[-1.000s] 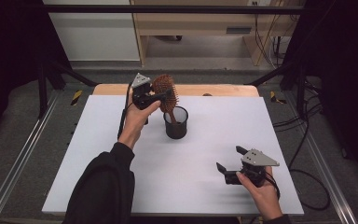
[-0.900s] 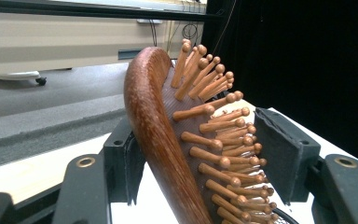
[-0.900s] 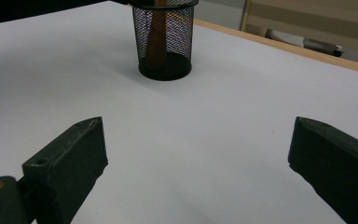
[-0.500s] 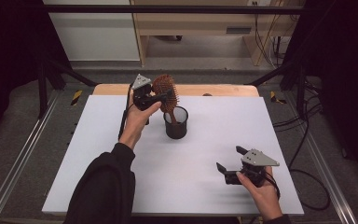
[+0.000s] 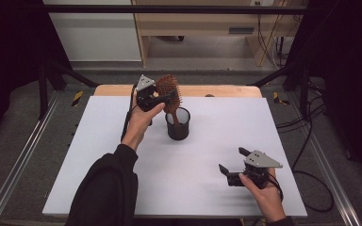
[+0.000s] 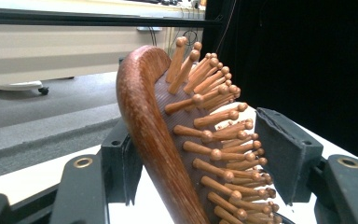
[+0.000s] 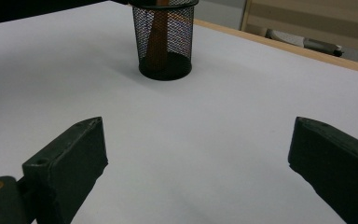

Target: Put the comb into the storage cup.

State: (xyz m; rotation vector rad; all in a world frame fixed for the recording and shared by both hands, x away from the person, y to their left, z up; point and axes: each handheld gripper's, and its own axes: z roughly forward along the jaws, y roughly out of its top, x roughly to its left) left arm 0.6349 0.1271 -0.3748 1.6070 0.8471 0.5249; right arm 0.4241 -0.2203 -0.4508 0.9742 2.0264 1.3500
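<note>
my left gripper is up at the far side of the white table, and between its jaws stands the head of a wooden paddle hairbrush. in the left gripper view the brush's smooth brown back leans against the pad on the left, while the round-tipped wooden bristles point toward the pad on the right; a sliver of space shows between those bristle tips and that pad, so i cannot tell whether i am truly pinching it or only cradling it. the jaws stand partly apart, about as wide as the brush head is thick. the brush's handle goes down into a black mesh pen cup that stands upright on the table just beside my left hand; in the right gripper view the handle shows as an orange-brown strip through the mesh of the cup. my right gripper sits low near the front right corner of the table, well apart from the cup, its jaws spread wide with nothing but bare table between them.
</note>
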